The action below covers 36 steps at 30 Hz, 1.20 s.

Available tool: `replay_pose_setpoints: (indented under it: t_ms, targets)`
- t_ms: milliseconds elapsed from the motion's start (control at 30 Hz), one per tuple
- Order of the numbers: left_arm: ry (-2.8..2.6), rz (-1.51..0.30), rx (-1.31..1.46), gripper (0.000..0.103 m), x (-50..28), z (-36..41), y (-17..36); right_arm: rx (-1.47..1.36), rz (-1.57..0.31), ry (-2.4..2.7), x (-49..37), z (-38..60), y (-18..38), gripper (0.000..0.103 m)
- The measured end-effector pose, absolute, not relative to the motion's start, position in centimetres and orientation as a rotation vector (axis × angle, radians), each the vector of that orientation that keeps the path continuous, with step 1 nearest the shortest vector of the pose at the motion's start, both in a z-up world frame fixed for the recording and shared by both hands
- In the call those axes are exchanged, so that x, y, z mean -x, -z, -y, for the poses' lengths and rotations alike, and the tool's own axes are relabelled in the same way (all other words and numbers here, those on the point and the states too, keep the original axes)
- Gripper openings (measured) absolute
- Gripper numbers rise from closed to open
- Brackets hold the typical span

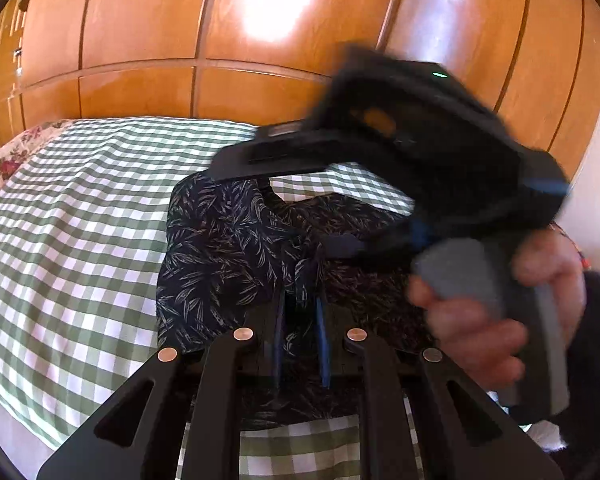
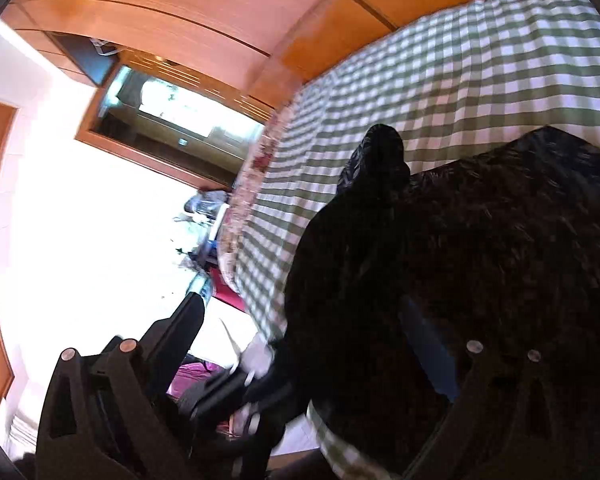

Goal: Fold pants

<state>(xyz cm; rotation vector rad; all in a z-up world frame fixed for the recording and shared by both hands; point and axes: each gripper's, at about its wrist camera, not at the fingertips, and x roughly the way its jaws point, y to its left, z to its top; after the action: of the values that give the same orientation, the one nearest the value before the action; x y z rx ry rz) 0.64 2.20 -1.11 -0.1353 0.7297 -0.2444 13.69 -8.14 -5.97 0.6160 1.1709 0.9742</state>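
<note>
The dark navy pants (image 1: 220,248) with a pale leaf print lie bunched on a green-and-white checked bedspread (image 1: 72,220). My left gripper (image 1: 300,304) is shut on a fold of the pants at their near edge. The right gripper's body (image 1: 400,152) hangs blurred above the pants' far right side, held by a hand (image 1: 480,312). In the right wrist view the pants (image 2: 480,260) fill the right half, draped over the gripper (image 2: 300,344), whose one blue finger (image 2: 428,344) shows against the cloth; its grip is hidden by fabric.
Orange wooden wardrobe doors (image 1: 260,40) stand behind the bed. A floral bedcover edge (image 1: 16,160) shows at the far left. The right wrist view shows a bright window area (image 2: 80,220) and clutter (image 2: 204,224) beside the bed.
</note>
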Motion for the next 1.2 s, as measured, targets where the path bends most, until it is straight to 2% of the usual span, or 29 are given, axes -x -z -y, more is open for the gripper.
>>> replay_pose_setpoints:
  t_ms: [67, 133, 167, 200, 267, 333, 500, 667, 1033, 1200]
  targets:
    - [0.245, -0.736, 0.117, 0.012, -0.6, -1.8, 1.3, -0.6, -1.195, -0.946, -14.6, 7.0, 6.7, 0.094]
    - [0.228, -0.74, 0.089, 0.012, -0.6, -1.6, 1.4, -0.567, -1.197, -0.93, -15.1, 6.0, 6.9, 0.07]
    - [0.227, -0.742, 0.086, 0.012, -0.4, -1.6, 1.3, -0.509, -1.2, -0.889, -15.2, 5.4, 6.9, 0.054]
    - [0.241, -0.747, 0.098, 0.012, -0.4, -2.0, 1.1, -0.465, -1.198, -0.864, -15.3, 4.9, 6.9, 0.032]
    - [0.29, -0.753, 0.163, 0.017, 0.1, -3.1, 0.5, -0.437, -1.181, -0.84, -15.1, 5.2, 6.9, 0.014]
    - [0.35, -0.747, 0.286, 0.028, 0.7, -5.5, -0.4, -0.438, -1.151, -0.837, -14.8, 6.0, 6.4, 0.012]
    - [0.217, -0.695, 0.563, 0.029, 2.1, -14.0, -1.2, -0.415, -1.071, -0.857, -13.8, 7.5, 3.7, 0.011]
    - [0.063, -0.725, 0.628, 0.029, 2.0, -17.5, 0.4, -0.389, -0.988, -0.901, -12.3, 8.9, -0.2, 0.011]
    - [0.29, -0.802, 0.526, 0.029, -3.7, -7.6, 1.7, -0.323, -0.815, -0.877, -8.7, 16.2, -7.7, 0.011]
    - [0.442, -0.838, 0.445, 0.029, -4.9, -1.8, 1.7, -0.319, -0.777, -0.807, -7.2, 21.8, -8.2, 0.011]
